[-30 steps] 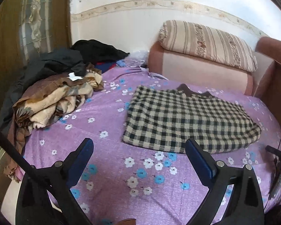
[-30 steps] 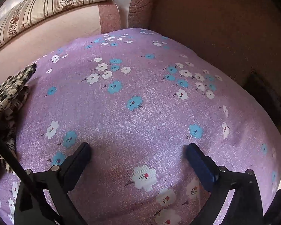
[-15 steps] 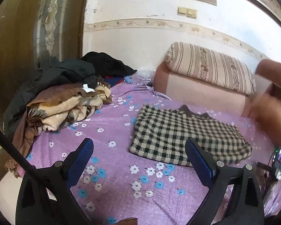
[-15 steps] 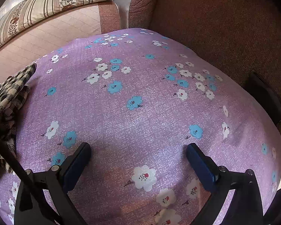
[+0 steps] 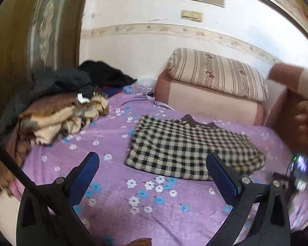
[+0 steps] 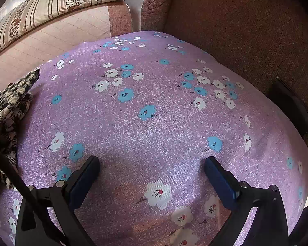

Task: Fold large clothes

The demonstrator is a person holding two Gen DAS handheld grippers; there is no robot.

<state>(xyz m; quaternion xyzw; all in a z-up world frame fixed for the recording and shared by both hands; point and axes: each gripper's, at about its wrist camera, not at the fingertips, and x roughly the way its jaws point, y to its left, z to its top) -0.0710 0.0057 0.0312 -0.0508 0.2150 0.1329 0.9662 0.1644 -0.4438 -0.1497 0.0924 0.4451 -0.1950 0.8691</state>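
The checked garment lies folded flat on the purple sheet at the centre of the left wrist frame, and both the left gripper and the right gripper stand with jaws wide apart, holding nothing. The pile of clothes at the left of that frame sits by the bed's edge, so a careless pull could, I judge, drag several pieces off together. A gripper dipping too low could also pinch the sheet and rumple the finished fold.
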